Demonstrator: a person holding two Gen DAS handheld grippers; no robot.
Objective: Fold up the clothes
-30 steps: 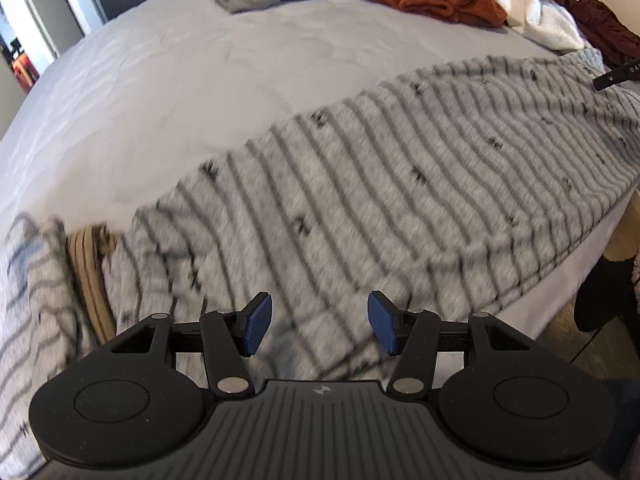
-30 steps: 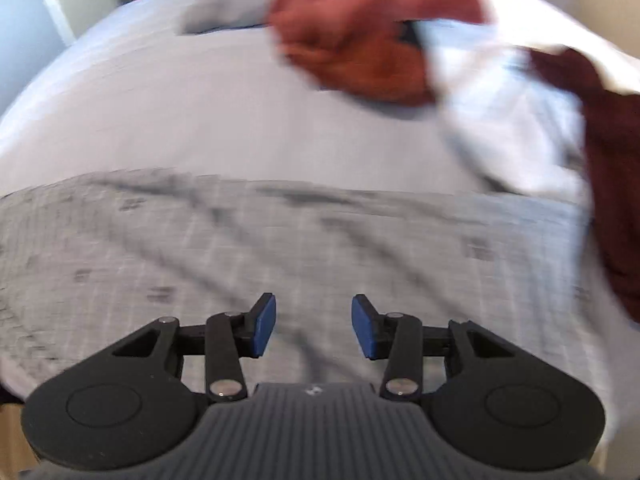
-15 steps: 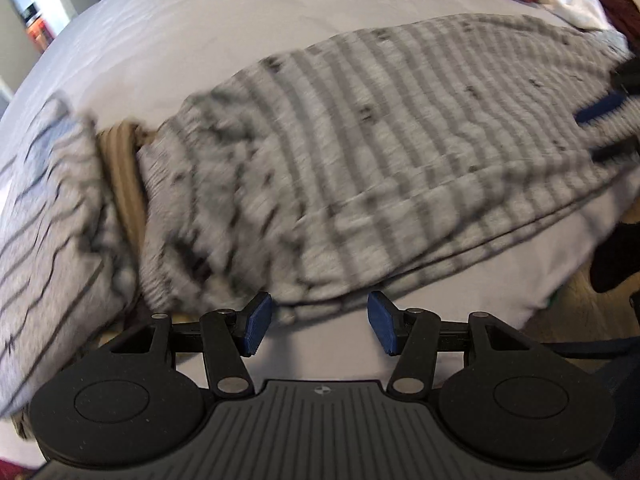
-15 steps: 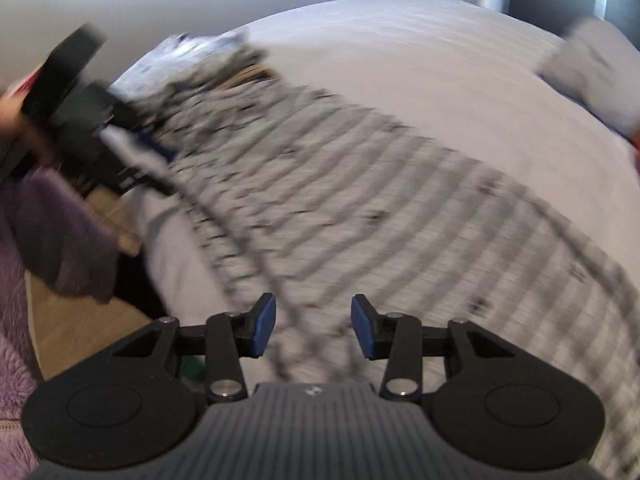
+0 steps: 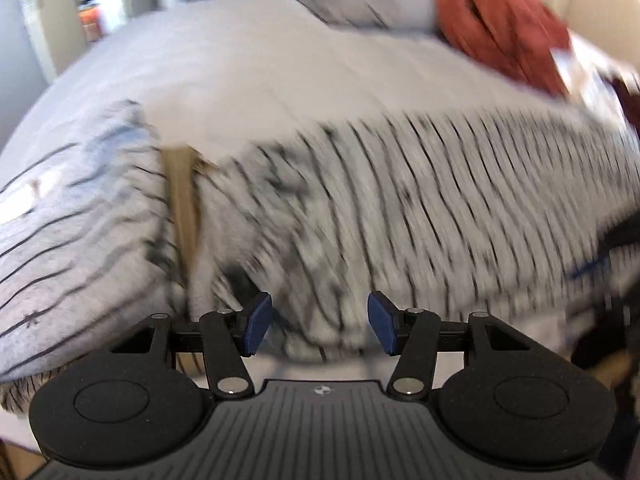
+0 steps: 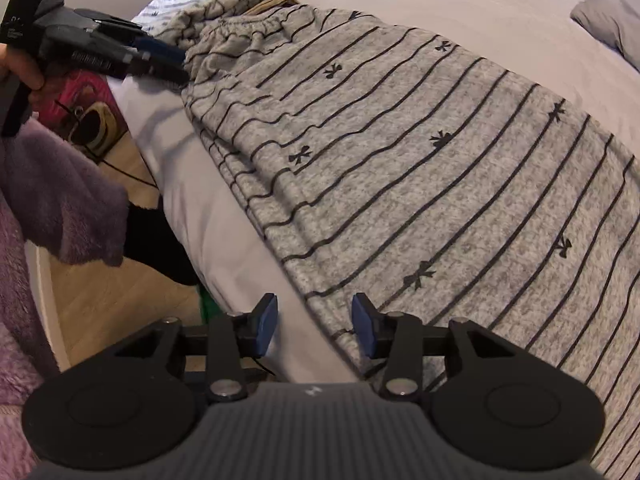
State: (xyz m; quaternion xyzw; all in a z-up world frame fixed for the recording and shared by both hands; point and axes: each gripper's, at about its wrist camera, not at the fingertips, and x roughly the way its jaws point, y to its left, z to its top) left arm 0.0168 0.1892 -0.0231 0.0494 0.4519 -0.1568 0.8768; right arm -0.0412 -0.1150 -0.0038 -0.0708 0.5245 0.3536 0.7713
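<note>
Striped grey garment (image 6: 420, 168) on bed (image 6: 460, 12)

The grey striped garment (image 6: 420, 168), a soft knit crossed by thin dark lines and dotted with small black bows, lay spread flat along the near edge of the bed (image 6: 440, 4), running from the upper left of the right wrist frame down to its lower right. Its gathered waistband bunched at the upper left, its long side edge showing layered folds. Beyond that end, at the top left, sat a folded pile of striped clothes (image 5: 76, 216), with a tan piece (image 5: 184, 208) between.
</note>
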